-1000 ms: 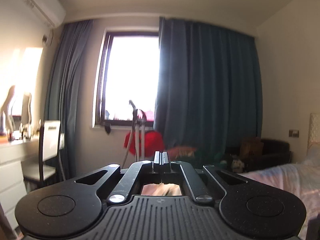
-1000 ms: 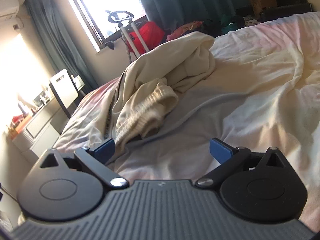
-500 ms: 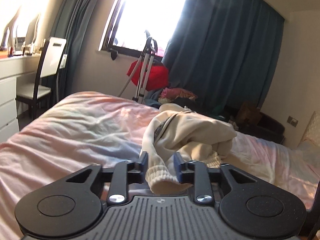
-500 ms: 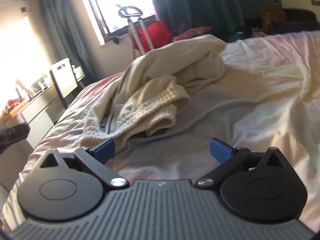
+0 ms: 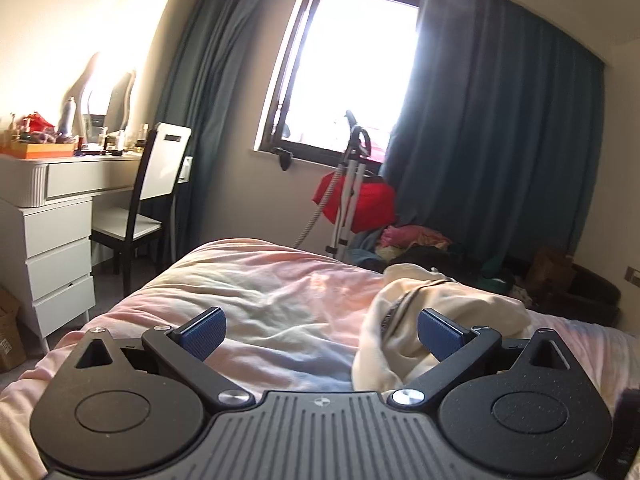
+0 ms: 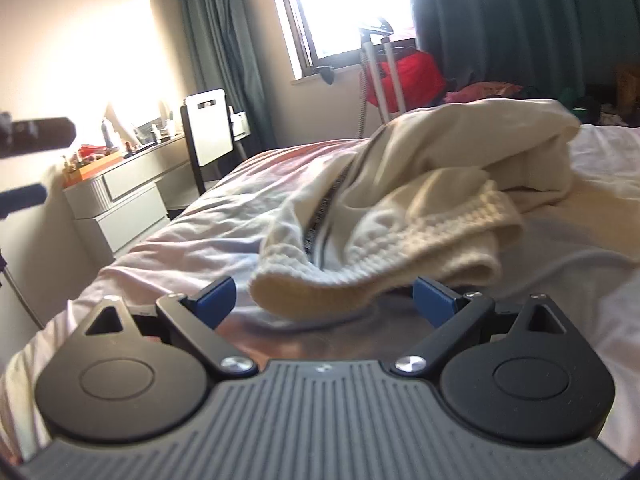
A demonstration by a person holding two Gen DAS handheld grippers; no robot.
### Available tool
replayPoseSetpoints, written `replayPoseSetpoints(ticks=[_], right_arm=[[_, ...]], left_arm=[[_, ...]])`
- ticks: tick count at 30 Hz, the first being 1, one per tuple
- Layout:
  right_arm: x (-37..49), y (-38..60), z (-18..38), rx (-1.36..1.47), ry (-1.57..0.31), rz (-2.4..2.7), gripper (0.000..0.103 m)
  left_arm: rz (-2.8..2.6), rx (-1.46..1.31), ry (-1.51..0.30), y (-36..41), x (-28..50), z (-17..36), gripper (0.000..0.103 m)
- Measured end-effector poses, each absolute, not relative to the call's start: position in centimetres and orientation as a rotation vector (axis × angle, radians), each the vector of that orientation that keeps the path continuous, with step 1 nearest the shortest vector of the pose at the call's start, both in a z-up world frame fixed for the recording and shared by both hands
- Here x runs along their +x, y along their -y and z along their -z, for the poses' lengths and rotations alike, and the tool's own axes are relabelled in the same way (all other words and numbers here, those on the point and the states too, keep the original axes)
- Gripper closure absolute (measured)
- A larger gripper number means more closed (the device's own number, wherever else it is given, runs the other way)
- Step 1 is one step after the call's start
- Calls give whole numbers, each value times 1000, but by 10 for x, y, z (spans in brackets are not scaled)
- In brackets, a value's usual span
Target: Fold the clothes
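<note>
From the left wrist view, the left hand-held gripper (image 5: 320, 328) is spread wide and holds nothing; its right blue pad sits just in front of the one cream garment (image 5: 436, 332), which lies crumpled on the bed (image 5: 256, 300) toward the right, and whether pad and cloth touch cannot be told. Behind the bed stand one chair (image 5: 156, 188), one white dressing bench (image 5: 60, 200) and one window (image 5: 344, 68). From the right wrist view, the right hand-held gripper (image 6: 326, 304) is likewise wide and empty, low over the sheet, with the garment's ribbed hem (image 6: 332, 288) lying between its two blue pads and a dark zipper (image 6: 320, 224) running back into the heap. The folding looks barely begun: the garment is a bunched mound, not yet spread flat. The step in hand seems to be reaching for a first hold. The next move probably calls for the right jaws to close on that ribbed hem and the left to find a second edge, so the cloth can be pulled out flat. Count: one garment, two grippers, both free.
</note>
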State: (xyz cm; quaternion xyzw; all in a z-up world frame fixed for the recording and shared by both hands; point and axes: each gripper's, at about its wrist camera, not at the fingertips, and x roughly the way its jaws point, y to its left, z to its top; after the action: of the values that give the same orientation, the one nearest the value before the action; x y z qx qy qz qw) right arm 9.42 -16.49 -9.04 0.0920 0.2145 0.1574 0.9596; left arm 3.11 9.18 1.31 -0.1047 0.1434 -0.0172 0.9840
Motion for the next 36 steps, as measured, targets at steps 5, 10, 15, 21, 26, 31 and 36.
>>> replayPoseSetpoints(ticks=[5,10,15,21,26,31,36], right_arm=[[133,114,95,109,-445,-362,6],[167,73,117,-3,-561,-307,11],[182,77,111,-88,-645,-166,75],[166,141,38,34,-513,-114,82],[133,237,-26,193,-350,-8,82],[95,357,-16,472,-316,195,82],[79,439,83,807,-576,354,81]], left_arm=[[3,-260,-299,-114,35,-2,0],[1,-312,-333,-129,43,12,0],[-17,-341,-343,-136,49,17,0],[-10,-310,-335,-129,43,15,0],[17,-279,-352,-116,39,16,0],[84,-253,-375,-99,39,21,0],[197,-257,-444,-79,44,36,1]])
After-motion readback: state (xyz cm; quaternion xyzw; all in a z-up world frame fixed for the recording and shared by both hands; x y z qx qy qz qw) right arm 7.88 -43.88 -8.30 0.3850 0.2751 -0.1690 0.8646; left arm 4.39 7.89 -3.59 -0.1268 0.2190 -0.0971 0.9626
